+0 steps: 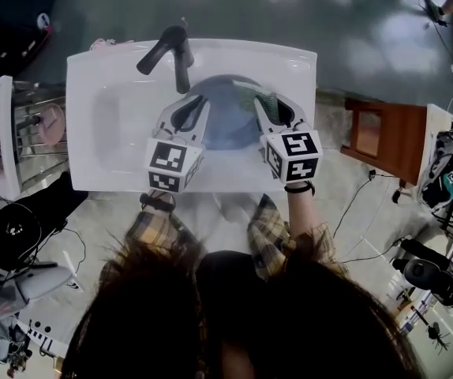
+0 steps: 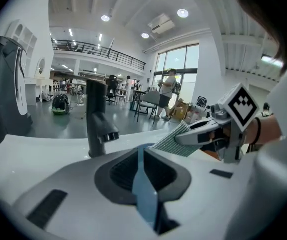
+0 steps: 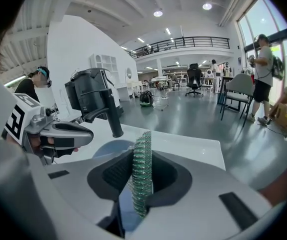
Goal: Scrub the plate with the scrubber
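1. My left gripper (image 1: 196, 110) has its fingers (image 2: 73, 184) pressed together on the rim of the blue plate (image 1: 230, 123), gripping it at about its 8 o'clock edge as the head view shows it.
2. The plate hangs over the bowl of the white sink (image 1: 108, 125), just below the black faucet (image 1: 175, 50), which stands at the bowl's 11 o'clock. The plate seems tilted up rather than lying flat, though I can't tell whether its far edge touches the sink.
3. My right gripper (image 1: 267, 107) has its fingers (image 3: 203, 194) pinching the green scrubber (image 3: 142, 174) edge-on, with a strip of it standing proud of the fingertips.
4. In the head view the scrubber sits at the plate's 2 o'clock edge, just beside it or on it — no view settles which.
5. I judge this to be the start of the scrubbing step: both things are in hand and brought together over the sink, but no stroke across the plate's face shows.
6. Next I would lay the scrubber's free end flat on the plate's face and rub it across toward 8 o'clock — keeping the left pinch firm so the plate doesn't twist under the push.
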### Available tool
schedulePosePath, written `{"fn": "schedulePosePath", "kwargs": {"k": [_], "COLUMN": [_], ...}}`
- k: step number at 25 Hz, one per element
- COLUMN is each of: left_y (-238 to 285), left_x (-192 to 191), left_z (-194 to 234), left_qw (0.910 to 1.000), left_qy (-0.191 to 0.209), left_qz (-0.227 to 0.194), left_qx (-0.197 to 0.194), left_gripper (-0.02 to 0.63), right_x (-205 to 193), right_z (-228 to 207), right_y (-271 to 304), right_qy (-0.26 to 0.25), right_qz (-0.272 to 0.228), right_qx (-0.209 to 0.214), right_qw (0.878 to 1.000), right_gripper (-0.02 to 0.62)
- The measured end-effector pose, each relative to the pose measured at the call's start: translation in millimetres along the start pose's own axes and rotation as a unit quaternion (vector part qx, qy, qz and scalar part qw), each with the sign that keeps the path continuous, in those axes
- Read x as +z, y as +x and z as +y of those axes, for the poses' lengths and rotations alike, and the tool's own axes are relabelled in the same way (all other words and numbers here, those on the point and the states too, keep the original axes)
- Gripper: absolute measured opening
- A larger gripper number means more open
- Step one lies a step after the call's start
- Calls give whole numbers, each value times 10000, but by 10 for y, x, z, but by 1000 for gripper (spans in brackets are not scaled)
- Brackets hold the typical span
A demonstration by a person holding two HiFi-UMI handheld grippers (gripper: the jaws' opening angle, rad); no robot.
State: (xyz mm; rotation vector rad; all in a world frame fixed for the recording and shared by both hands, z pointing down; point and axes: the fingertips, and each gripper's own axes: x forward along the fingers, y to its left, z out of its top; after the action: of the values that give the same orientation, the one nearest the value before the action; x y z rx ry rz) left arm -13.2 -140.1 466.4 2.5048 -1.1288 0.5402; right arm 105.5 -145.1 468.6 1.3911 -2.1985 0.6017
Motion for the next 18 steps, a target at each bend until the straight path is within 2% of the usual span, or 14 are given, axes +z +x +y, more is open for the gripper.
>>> {"fn": "schedulePosePath", "kwargs": {"k": [7, 9, 11, 18], "left_y": [78, 101, 132, 279], "left_x": [-400, -494, -596, -1008], "left_z": [255, 323, 399, 525], "left_qw": [9987, 9980, 9971, 9917], "left_qy": [-26, -98, -199, -404], "left_qz": [352, 457, 572, 1193], "left_qx": [380, 417, 453, 256], "left_gripper": [29, 128, 140, 160], "right_x": [-195, -218, -232, -231], "right_z": [-121, -148, -166, -231], "right_y": [104, 129, 157, 201], "right_qy": [-119, -186, -227, -237], "right_qz": [196, 215, 226, 198], "right_qx": [-167, -225, -252, -306], "right_qw": [9996, 9993, 9992, 9991], "right_gripper": [100, 100, 101, 104]}}
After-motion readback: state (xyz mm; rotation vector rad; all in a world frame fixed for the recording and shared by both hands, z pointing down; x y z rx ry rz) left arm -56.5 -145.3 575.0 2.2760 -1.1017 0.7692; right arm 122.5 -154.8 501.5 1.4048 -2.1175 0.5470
